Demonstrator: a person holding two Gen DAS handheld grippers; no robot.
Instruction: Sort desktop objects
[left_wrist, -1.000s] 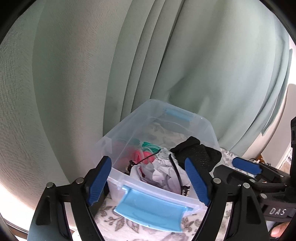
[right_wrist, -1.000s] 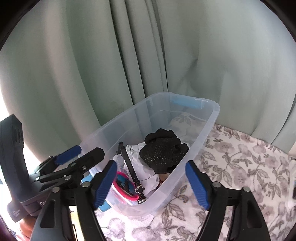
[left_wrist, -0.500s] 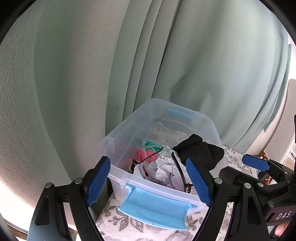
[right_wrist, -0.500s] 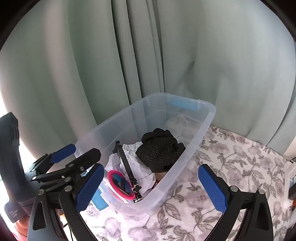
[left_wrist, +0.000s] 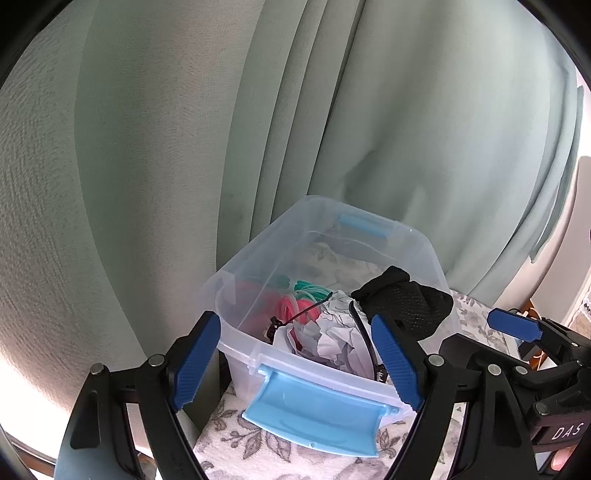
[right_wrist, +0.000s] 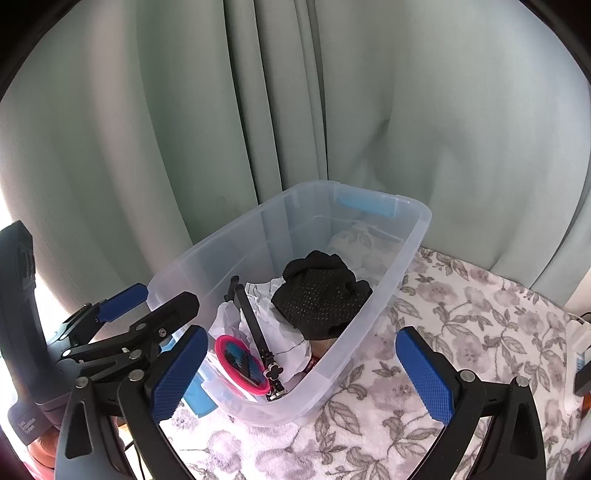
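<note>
A clear plastic bin (left_wrist: 428, 254) (right_wrist: 410, 251) with blue handles stands on the floral cloth. Inside lie a black dotted glove (left_wrist: 406, 306) (right_wrist: 321, 295), crumpled white paper (left_wrist: 336, 339) (right_wrist: 258, 325), a black strap (right_wrist: 258, 332), a pink-rimmed round thing (right_wrist: 242, 363) and pink and green cords (left_wrist: 299, 299). My left gripper (left_wrist: 295, 360) is open and empty, just in front of the bin's near end. My right gripper (right_wrist: 301, 373) is open and empty, over the bin's right near corner.
A pale green curtain (left_wrist: 295, 110) (right_wrist: 295, 92) hangs close behind the bin. The floral cloth (right_wrist: 461, 314) stretches to the right of the bin. White things (right_wrist: 576, 347) lie at the cloth's far right edge. The table edge drops off left of the bin.
Both grippers have pulled back and up a little from the bin. The right gripper's jaws have opened wider. The bin's contents have not moved.
</note>
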